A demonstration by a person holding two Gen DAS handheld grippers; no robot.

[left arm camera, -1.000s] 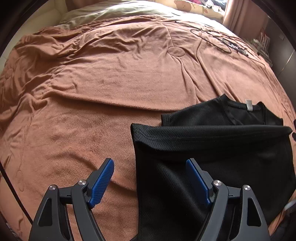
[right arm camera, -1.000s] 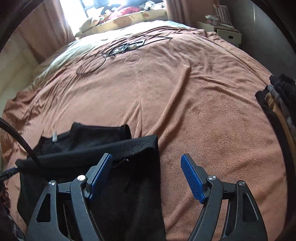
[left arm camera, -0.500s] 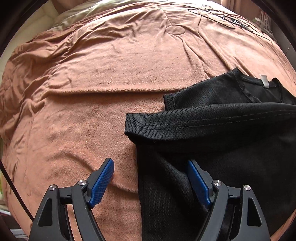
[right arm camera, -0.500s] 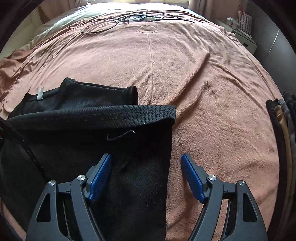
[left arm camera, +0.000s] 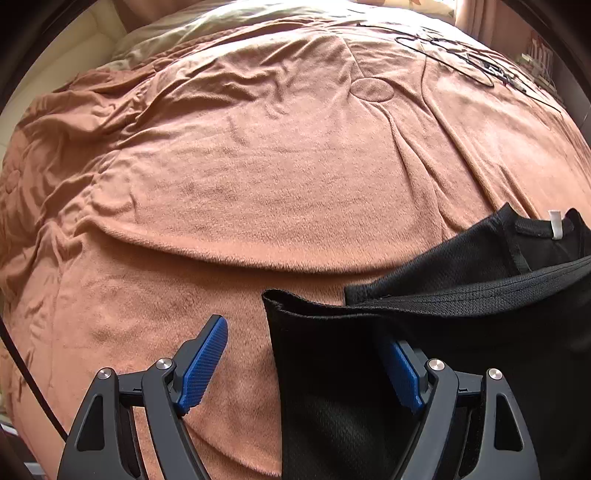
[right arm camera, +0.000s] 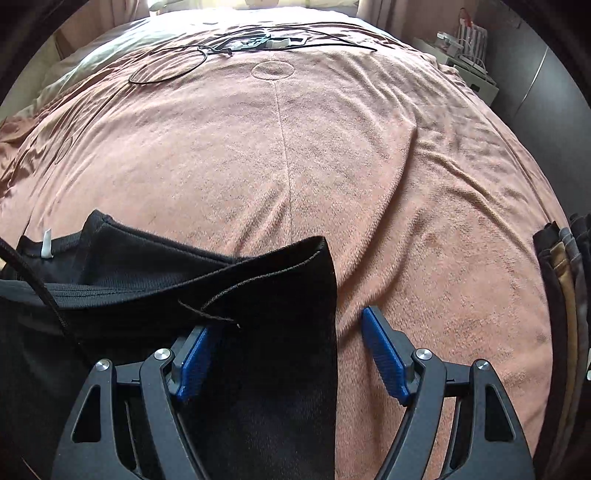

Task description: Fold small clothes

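Note:
A black mesh shirt [left arm camera: 461,332] lies folded on the brown blanket [left arm camera: 258,177], its collar with a white label [left arm camera: 554,223] at the far side. My left gripper [left arm camera: 306,365] stands open across the shirt's left edge, with the folded hem corner between the fingers and the cloth partly hiding the right pad [left arm camera: 402,373]. In the right wrist view the same shirt [right arm camera: 258,369] fills the lower left. My right gripper [right arm camera: 290,360] is open astride the shirt's right edge, with its left pad [right arm camera: 194,363] half under the cloth. A loose thread [right arm camera: 207,314] hangs at the hem.
Black cables [right arm camera: 221,48] lie at the far end of the bed. A stack of folded clothes [right arm camera: 565,295] sits at the right edge, and a nightstand [right arm camera: 465,62] stands beyond it. A dark cord [right arm camera: 37,288] crosses the shirt on the left. Pale bedding [left arm camera: 184,33] shows far left.
Both grippers have slid in along the shirt's side edges. The folded hem corners now sit between the open fingers and look slightly raised. Neither gripper has shut.

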